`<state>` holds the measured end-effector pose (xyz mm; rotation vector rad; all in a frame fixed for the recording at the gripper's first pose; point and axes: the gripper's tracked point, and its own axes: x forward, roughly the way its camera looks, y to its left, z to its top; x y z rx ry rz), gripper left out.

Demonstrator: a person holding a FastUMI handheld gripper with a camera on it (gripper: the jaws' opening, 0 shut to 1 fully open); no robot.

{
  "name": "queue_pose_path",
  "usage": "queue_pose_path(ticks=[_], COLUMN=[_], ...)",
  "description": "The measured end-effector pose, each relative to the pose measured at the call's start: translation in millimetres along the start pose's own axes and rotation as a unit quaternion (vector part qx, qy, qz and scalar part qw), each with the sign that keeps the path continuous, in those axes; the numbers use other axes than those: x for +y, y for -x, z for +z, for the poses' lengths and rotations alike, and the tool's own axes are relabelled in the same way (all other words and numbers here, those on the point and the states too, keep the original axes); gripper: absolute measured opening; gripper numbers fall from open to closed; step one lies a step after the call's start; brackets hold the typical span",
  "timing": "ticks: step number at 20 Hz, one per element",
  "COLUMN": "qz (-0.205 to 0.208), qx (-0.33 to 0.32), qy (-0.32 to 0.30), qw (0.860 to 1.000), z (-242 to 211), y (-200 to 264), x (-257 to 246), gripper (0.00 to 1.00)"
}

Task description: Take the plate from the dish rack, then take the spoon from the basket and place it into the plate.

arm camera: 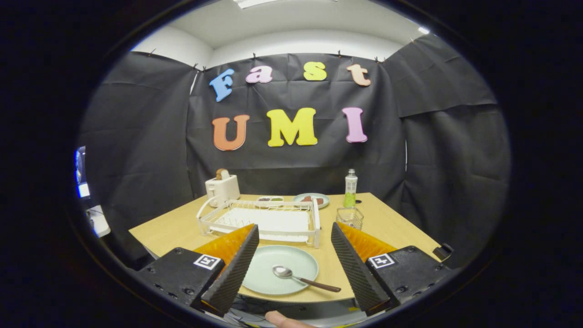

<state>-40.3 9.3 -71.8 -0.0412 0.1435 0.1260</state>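
Observation:
A pale green plate lies flat on the wooden table, near its front edge, between my two fingers and a little below them. A spoon with a metal bowl and a dark brown handle rests in the plate, its handle sticking out over the rim toward the right finger. My gripper is open, held above the plate with nothing between its fingers. Just beyond the plate stands the white dish rack, with no dishes in it. A small clear wire basket sits right of the rack.
A white toaster with bread in it stands at the back left. Behind the rack are a small tray and a green plate with food. A bottle stands behind the basket. A fingertip shows below the table edge.

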Motion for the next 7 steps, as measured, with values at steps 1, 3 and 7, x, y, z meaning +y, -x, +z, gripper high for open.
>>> queue_pose_path(ticks=[1,3,7], qz=[0.0,-0.001,0.001], qx=[-0.001,0.0,0.002], qy=[0.001,0.002,0.002], qw=[1.0,1.0,1.0], z=[-0.9,-4.9,-9.3], y=[1.4,2.7,3.0], x=[-0.5,-1.4,-0.6], gripper=[1.0,1.0,1.0])
